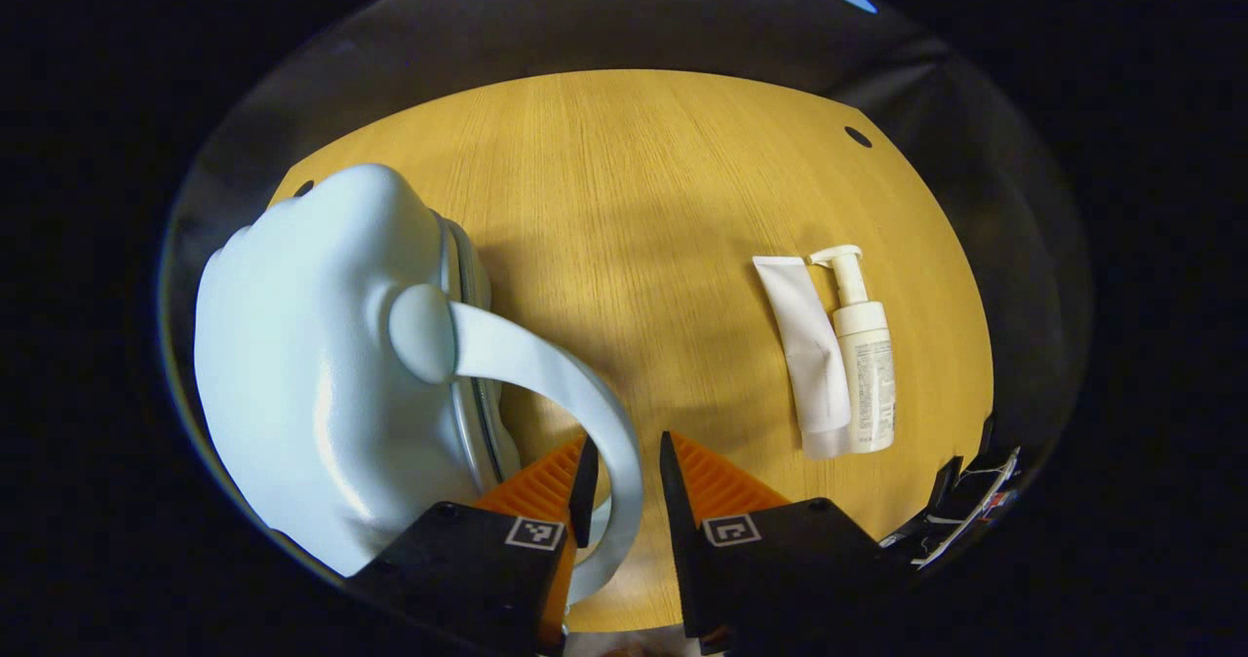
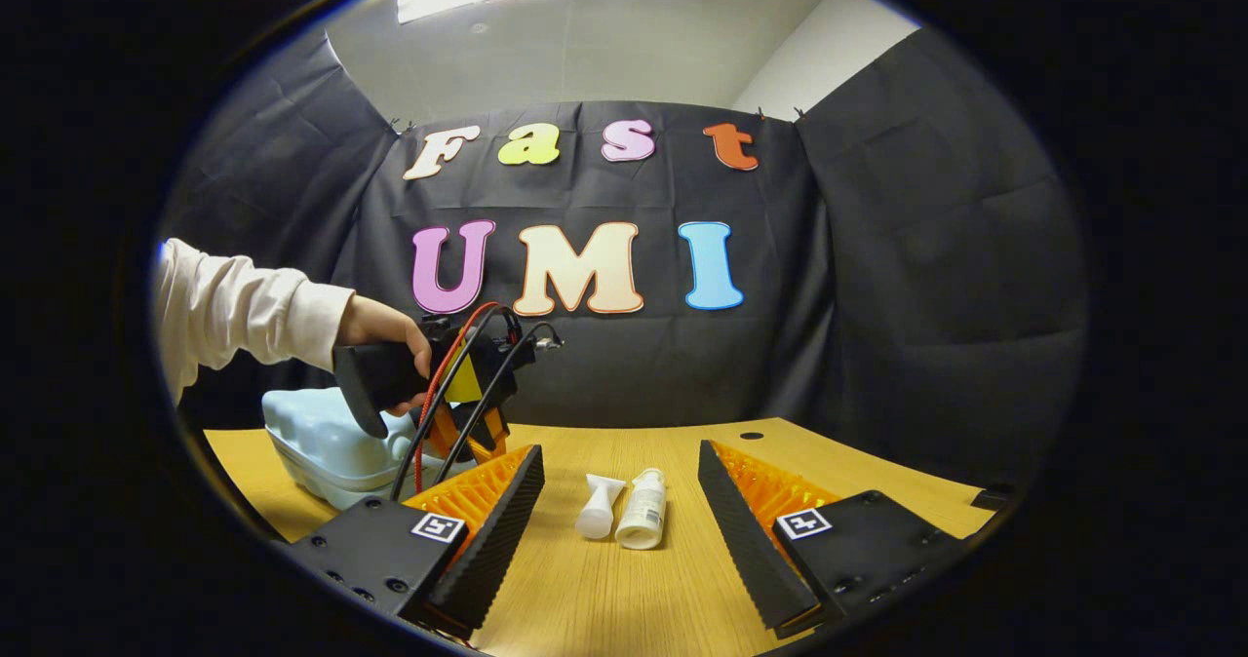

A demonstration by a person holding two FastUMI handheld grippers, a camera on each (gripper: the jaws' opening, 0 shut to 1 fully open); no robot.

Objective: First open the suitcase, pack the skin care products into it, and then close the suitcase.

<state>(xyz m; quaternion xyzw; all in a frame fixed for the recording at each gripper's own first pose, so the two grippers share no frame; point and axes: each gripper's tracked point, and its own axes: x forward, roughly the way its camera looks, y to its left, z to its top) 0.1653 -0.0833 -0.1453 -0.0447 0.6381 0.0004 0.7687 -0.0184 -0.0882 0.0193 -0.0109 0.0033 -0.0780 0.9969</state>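
- Step 1, opening: suitcase (image 1: 322, 365) shut, lying on bench (image 1: 634, 209) left side
- Left claw (image 1: 624, 486) straddles the case's handle (image 1: 556, 374), fingers close beside it but not clearly pressing
- Right claw (image 2: 619, 506) spread wide, empty, aimed at the products
- Next, I'd guess: pinch handle, lift lid
- Count: 1 suitcase, 2 products – 1 tube (image 1: 809, 345), 1 pump bottle (image 1: 866, 365), touching, well apart from case

Left view looks down on table (image 1: 624, 199); right view low, level, sharing it.
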